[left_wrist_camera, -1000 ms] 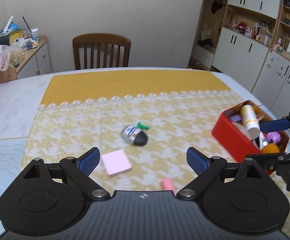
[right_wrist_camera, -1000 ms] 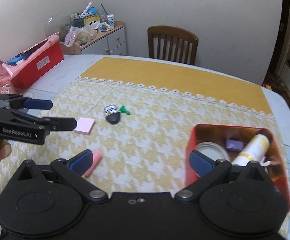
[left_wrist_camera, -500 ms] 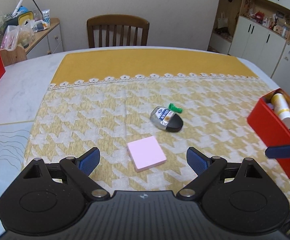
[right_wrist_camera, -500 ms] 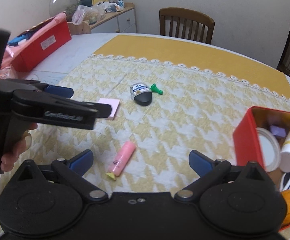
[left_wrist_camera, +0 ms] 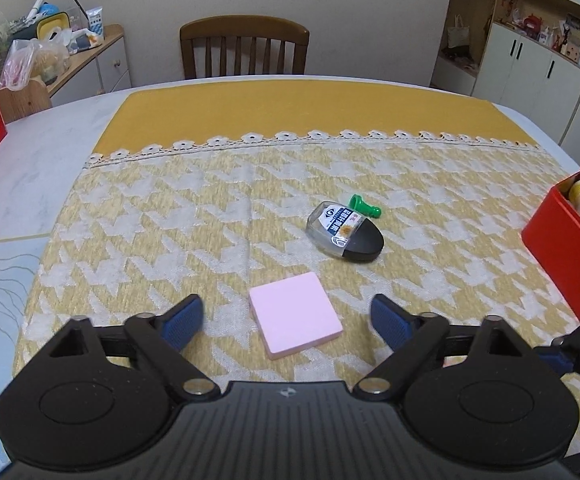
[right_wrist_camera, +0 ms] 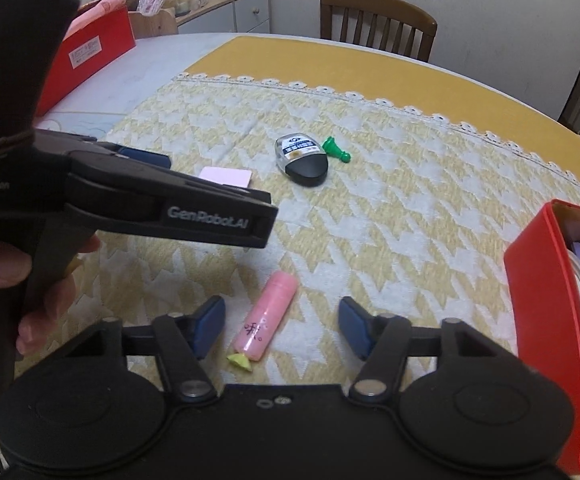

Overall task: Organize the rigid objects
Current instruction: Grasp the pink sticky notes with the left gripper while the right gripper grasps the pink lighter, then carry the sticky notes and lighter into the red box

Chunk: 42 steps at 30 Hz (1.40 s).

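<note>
A pink sticky-note pad (left_wrist_camera: 294, 315) lies on the yellow cloth between the fingers of my open, empty left gripper (left_wrist_camera: 285, 318). Behind it lie a clear-and-black oval case (left_wrist_camera: 345, 236) and a green pawn (left_wrist_camera: 365, 207). In the right wrist view a pink tube with a yellow tip (right_wrist_camera: 265, 318) lies between the fingers of my open, empty right gripper (right_wrist_camera: 281, 326). The pad (right_wrist_camera: 225, 176), the case (right_wrist_camera: 300, 157) and the pawn (right_wrist_camera: 336, 149) lie farther off. The left gripper's body (right_wrist_camera: 161, 204) reaches in from the left above the pad. A red box (right_wrist_camera: 538, 300) with several items stands at the right.
The red box (left_wrist_camera: 562, 244) is at the right edge of the left wrist view. A wooden chair (left_wrist_camera: 245, 46) stands behind the table. A larger red box (right_wrist_camera: 89, 50) sits on the bare tabletop at far left. A cluttered sideboard (left_wrist_camera: 69, 52) stands by the wall.
Both grippers have moved forward and lower over the cloth. The pad now lies between the left fingers and the pink tube between the right fingers. The red box has slid toward the right edge.
</note>
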{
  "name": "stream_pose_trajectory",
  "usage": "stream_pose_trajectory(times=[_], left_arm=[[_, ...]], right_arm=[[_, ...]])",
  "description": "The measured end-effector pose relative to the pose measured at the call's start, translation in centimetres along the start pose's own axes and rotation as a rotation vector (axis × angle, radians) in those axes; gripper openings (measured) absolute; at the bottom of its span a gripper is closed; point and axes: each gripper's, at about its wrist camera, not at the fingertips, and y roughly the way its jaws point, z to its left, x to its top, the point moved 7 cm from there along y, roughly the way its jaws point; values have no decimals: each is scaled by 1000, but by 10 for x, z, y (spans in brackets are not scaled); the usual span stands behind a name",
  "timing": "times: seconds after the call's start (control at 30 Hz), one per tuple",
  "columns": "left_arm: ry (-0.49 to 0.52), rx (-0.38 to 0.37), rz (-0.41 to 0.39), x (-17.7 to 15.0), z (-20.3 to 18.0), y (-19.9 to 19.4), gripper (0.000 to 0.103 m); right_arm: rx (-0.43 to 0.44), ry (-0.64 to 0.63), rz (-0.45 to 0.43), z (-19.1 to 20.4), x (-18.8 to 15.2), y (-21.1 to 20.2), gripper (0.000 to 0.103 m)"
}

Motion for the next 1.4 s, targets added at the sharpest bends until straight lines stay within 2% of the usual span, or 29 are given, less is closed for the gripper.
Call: stream_pose_trajectory(times=[0.07,0.2,0.27,0.47,0.63,1.13,1.4], left_arm=[[4,-3,12,-1,-1,3,73],[5,4,8,-2,-3,4,68],[9,11,4,-1,-3,3,59],[10,15,2,0,0,2,43],[11,3,6,1,2,2,42],[25,-3,13,0,-7,-15,41],[43,-44,3,4,-26,-39,41]], right_arm=[[0,0,6,0,0,2,50],[-5,-10,9,1,0,3,45],[-6,-15,9,0,0,3,39],[-11,-39,10,1,0,2,25],[-16,-66,5,1,-3,-1,14],[-9,7,-40,-20,-6,-34,14],[8,49,-74,-37,-6,-61,14]])
